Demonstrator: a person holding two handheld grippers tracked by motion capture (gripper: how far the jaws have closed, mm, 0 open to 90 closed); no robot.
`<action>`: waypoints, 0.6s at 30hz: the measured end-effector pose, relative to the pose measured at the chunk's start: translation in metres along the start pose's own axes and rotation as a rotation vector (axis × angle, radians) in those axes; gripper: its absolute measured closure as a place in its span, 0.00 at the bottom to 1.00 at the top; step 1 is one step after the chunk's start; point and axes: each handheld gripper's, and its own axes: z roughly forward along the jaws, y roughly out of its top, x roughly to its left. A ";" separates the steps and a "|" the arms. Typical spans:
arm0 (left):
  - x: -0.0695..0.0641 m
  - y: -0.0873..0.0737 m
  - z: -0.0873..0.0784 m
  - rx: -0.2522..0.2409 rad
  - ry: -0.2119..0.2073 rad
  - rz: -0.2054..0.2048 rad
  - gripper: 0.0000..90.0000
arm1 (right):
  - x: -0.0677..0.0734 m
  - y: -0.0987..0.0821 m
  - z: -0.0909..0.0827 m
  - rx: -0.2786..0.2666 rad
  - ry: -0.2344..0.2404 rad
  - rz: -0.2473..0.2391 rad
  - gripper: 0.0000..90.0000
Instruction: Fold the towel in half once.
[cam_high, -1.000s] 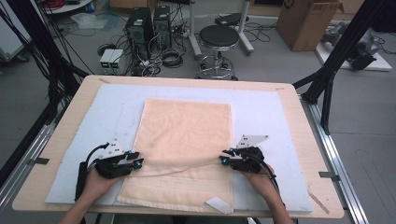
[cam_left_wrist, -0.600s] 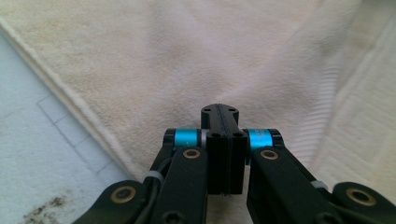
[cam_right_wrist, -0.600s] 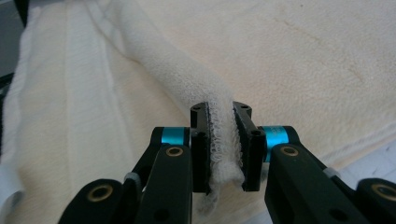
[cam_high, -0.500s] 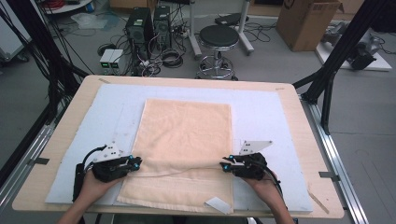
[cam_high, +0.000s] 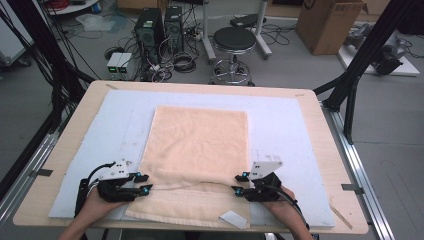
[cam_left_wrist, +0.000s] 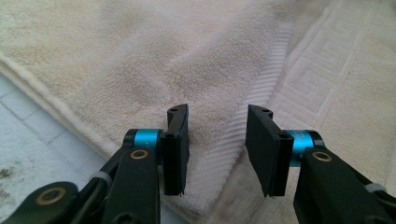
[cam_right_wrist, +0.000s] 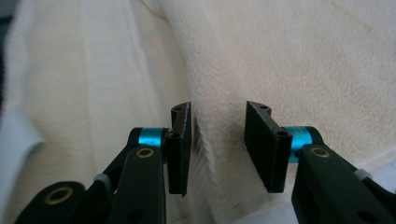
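Note:
A peach towel (cam_high: 200, 145) lies flat on the pale mat, its far layer ending in an edge across the near part. My left gripper (cam_high: 146, 183) sits at that edge's left end and my right gripper (cam_high: 239, 183) at its right end. In the left gripper view the left gripper (cam_left_wrist: 217, 140) stands open over the towel's (cam_left_wrist: 140, 56) ribbed border, the pads clear of the cloth. The right gripper (cam_right_wrist: 217, 140) is also open, with a raised towel (cam_right_wrist: 303, 56) fold between the jaws but not pinched. Both sets of jaws have just been opening.
The mat (cam_high: 290, 125) covers most of the wooden table (cam_high: 90, 95). A small white tag (cam_high: 234, 219) lies on the towel's near edge. Beyond the table stand a stool (cam_high: 235, 40), computer cases (cam_high: 160, 25) and a cardboard box (cam_high: 330, 20).
Both grippers have drawn slightly toward the near edge of the table, the right one more. The towel's upper layer now rests flat between them.

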 end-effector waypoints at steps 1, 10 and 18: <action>0.000 0.000 0.000 0.000 0.009 0.001 0.67 | -0.002 0.000 0.003 0.014 -0.008 -0.011 0.70; -0.001 0.004 0.000 -0.013 0.055 -0.008 0.93 | -0.010 0.000 0.000 -0.036 0.047 0.051 0.90; -0.014 0.002 -0.018 -0.076 0.033 -0.019 0.94 | 0.001 -0.002 -0.015 -0.112 0.097 0.080 0.91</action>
